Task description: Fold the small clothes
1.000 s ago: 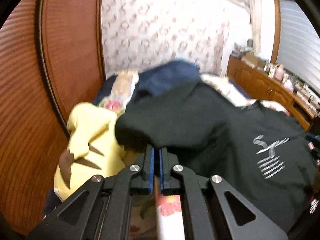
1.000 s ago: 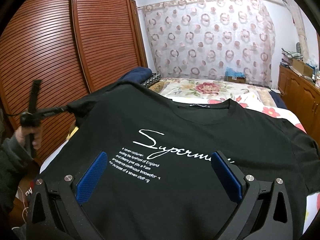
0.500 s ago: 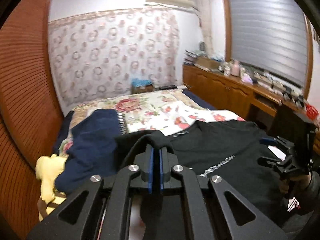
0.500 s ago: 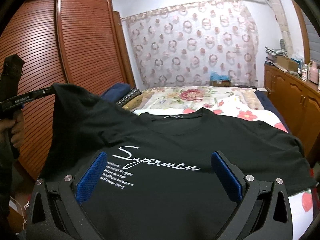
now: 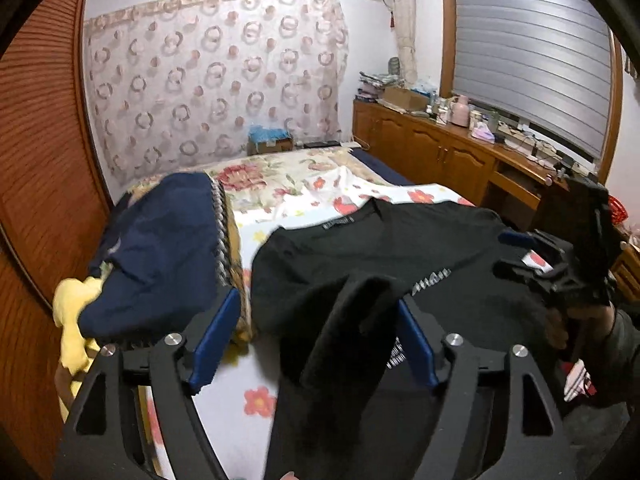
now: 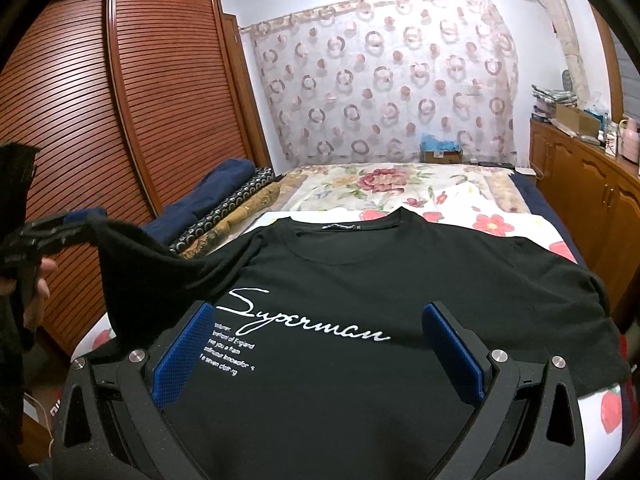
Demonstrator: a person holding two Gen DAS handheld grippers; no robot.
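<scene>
The folding has only just begun: the left gripper (image 5: 316,340) is opening its jaws, with the left sleeve (image 5: 352,344) of the black T-shirt (image 6: 360,280) loose between them, lifted in toward the shirt's middle but not laid down yet. The right gripper (image 6: 320,344) hangs wide open over the shirt's front, holding nothing. The shirt lies flat on the flowery bed (image 6: 400,188), white writing up, its collar at 12 o'clock, and every other fold is yet to do.

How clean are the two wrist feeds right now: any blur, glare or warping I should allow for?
Left wrist view: the black T-shirt's sleeve between the opening jaws is smeared and soft; the room behind is sharper, and the wardrobe bows at the edge. Right wrist view: the white print reads crisply, lighting is even, with no glare, and there is the same fisheye bending and dark corners.
</scene>
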